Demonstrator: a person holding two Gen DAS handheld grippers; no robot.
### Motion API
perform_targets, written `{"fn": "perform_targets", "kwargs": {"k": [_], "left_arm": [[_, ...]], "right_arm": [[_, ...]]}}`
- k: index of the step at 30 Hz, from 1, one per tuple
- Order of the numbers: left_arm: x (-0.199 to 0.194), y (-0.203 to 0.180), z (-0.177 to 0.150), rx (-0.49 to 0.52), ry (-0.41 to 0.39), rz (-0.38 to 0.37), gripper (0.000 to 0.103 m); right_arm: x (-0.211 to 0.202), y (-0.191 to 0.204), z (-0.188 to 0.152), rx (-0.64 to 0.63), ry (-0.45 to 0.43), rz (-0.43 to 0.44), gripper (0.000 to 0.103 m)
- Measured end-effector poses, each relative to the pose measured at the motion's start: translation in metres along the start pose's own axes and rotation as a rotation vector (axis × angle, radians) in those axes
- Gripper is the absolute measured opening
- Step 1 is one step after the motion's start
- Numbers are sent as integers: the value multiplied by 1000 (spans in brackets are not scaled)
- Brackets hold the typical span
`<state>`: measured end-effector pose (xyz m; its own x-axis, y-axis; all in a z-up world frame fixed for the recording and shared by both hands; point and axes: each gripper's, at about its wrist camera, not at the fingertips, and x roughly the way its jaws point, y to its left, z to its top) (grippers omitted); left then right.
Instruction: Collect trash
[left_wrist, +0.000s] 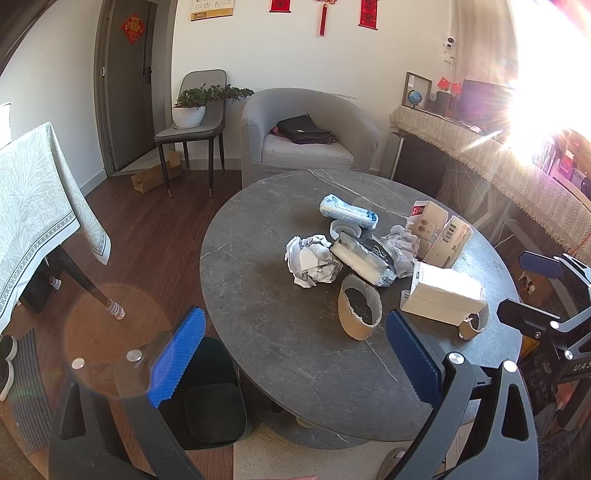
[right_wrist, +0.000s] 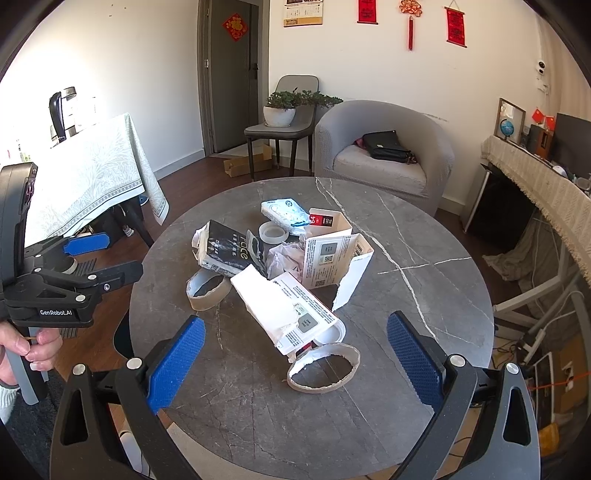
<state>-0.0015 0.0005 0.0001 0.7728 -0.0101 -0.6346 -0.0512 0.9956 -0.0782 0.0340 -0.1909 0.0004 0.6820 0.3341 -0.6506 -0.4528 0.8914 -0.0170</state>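
A pile of trash lies on the round dark stone table (left_wrist: 258, 350) (right_wrist: 424, 295): crumpled paper (left_wrist: 312, 264), a black and white wrapper (left_wrist: 364, 260) (right_wrist: 229, 254), torn white boxes (left_wrist: 443, 295) (right_wrist: 291, 310), cardboard rings (left_wrist: 358, 308) (right_wrist: 323, 367), a tape roll (right_wrist: 272, 233) and a tissue pack (left_wrist: 349, 212) (right_wrist: 284, 210). My left gripper (left_wrist: 295, 354) is open and empty over the table's near left edge. My right gripper (right_wrist: 295, 358) is open and empty, just above the near cardboard ring. A black bin (left_wrist: 207, 395) stands on the floor under the left gripper.
A grey armchair (left_wrist: 306, 129) with a black bag stands behind the table. A chair with a potted plant (left_wrist: 192, 107) is by the door. A cloth-covered table (left_wrist: 37, 206) is at the left, a covered sideboard (right_wrist: 546, 184) at the right.
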Motion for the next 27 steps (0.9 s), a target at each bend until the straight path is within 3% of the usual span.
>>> {"fn": "perform_targets", "kwargs": {"k": [21,27], "left_arm": [[1,2,1,-1,3,-1,100],[2,2,2,4,8,-36,99]], "right_arm": [[0,0,1,4,-1,4,100],[2,0,0,11,15,25,100]]}}
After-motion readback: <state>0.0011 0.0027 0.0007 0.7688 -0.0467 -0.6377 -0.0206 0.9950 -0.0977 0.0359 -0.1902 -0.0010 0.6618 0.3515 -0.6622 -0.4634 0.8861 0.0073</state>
